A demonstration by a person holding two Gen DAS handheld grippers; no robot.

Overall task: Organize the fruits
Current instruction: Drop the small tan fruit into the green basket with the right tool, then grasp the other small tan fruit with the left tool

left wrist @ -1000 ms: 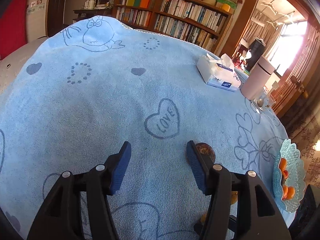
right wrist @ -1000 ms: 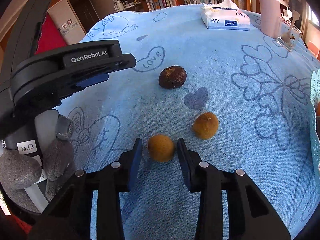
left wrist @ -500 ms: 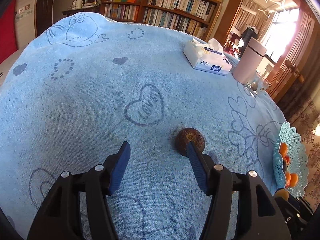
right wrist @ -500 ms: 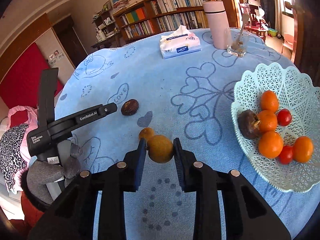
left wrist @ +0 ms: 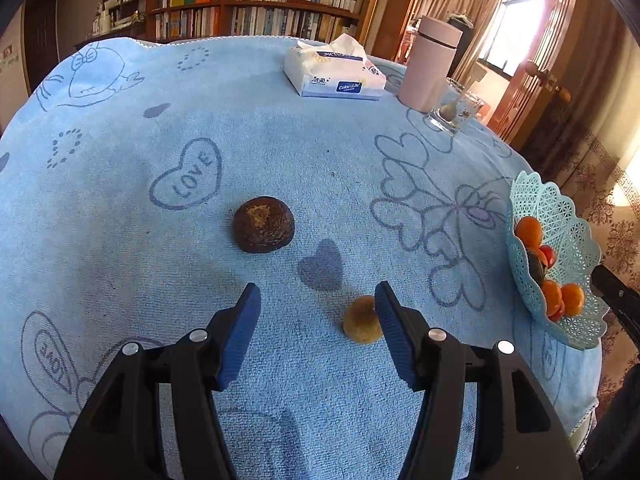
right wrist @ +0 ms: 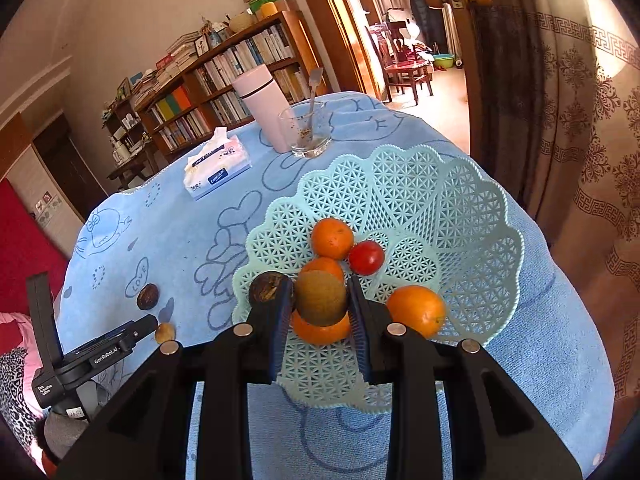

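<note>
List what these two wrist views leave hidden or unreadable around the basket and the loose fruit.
- Left wrist view: the basket stands edge-on, so its wall hides most of its fruit.
- Left wrist view: the small tan fruit is partly behind the left gripper finger.
- Right wrist view: the orange below the held brownish fruit is mostly covered by it and the right gripper.

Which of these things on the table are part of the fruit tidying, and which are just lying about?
Part of the job:
- mint basket with oranges and tomatoes
- brown fruit gripped in the right hand-held gripper over the basket
- dark fruit and small tan fruit on the cloth, by the open left hand-held gripper

Just lying about:
- tissue pack
- pink flask
- glass
</note>
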